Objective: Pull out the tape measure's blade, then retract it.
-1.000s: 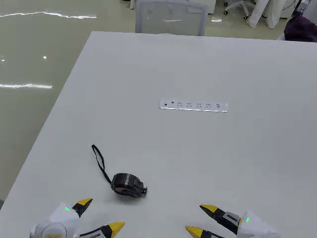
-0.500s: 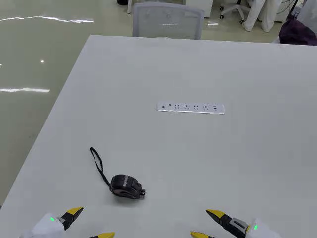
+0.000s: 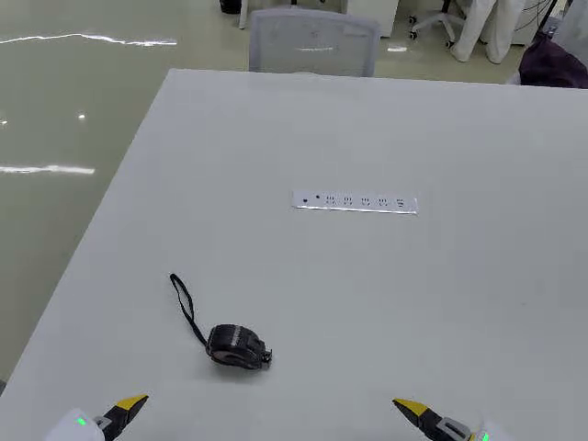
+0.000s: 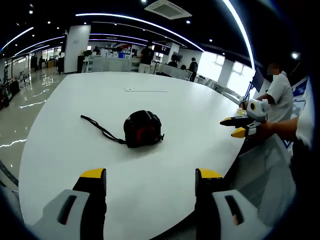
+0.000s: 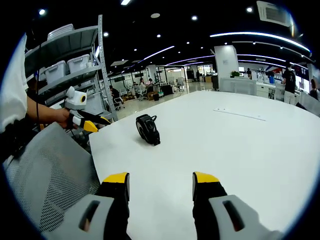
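A wide white tabletop [image 3: 367, 294] stretches away from the person wearing the headset. A small black round-cased tape measure [image 3: 237, 346] lies on it near the near-left corner, a little in from the near edge and well in from the left edge. Its thin black wrist strap [image 3: 186, 306] trails flat from the case towards the left edge and the far side, ending in a narrow loop. A long, flat white power strip [image 3: 355, 202] lies around the middle of the tabletop, well apart from the tape measure and parallel to the far edge. A grey plastic chair back [image 3: 312, 41] stands just beyond the far edge, over a glossy floor.

The left gripper [image 4: 150, 175], white with black fingers and yellow tips, hovers at the near edge with its jaws spread wide and nothing between them. In the left gripper view the tape measure sits straight ahead of the gap, apart from both tips, with the strap running off to the left.

The right gripper [image 5: 161, 179], of the same make, is also held at the near edge, further along towards the right, its jaws spread and bare. In the right gripper view the tape measure lies ahead and to the left, well apart from the tips. Each gripper view shows the other gripper held in a hand off to one side, its jaws parted too.

In the head view one yellow tip of each gripper pokes up from the bottom edge, either side of the tape measure.
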`<state>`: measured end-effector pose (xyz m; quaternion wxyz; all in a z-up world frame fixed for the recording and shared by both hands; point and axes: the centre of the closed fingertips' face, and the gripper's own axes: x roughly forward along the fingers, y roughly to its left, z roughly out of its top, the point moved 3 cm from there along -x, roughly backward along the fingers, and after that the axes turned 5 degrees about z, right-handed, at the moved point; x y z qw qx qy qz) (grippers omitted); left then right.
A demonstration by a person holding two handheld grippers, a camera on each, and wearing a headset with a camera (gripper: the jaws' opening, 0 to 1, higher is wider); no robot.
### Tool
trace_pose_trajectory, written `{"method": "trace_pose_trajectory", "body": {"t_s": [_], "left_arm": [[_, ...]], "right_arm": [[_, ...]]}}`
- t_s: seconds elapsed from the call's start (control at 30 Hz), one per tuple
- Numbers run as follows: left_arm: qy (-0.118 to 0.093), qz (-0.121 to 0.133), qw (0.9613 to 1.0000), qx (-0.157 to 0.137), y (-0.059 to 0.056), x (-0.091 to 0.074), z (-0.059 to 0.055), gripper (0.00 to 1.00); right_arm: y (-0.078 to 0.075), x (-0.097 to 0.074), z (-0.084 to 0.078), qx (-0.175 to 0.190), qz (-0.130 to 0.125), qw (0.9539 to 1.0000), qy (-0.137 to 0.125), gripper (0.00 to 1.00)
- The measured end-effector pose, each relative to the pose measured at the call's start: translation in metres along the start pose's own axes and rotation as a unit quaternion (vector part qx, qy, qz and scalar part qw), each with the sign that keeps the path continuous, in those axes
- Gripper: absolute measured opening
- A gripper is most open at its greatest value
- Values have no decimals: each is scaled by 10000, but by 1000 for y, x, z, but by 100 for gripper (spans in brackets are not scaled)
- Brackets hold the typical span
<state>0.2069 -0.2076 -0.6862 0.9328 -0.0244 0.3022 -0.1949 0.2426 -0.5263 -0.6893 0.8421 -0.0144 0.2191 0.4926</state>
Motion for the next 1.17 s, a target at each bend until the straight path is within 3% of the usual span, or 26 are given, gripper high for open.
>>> {"method": "trace_pose_trajectory", "body": {"t_s": [0.43,1.17], "left_arm": [[-118,6,9998,-181,-1,-2,-2,71],[-170,94,9993,-315,5,-7,-6,71]], "right_arm": [[3,-13,-8,123,-153,9998,-17,53],[3,-16,-7,143,-196,9997,-63,54]]}}
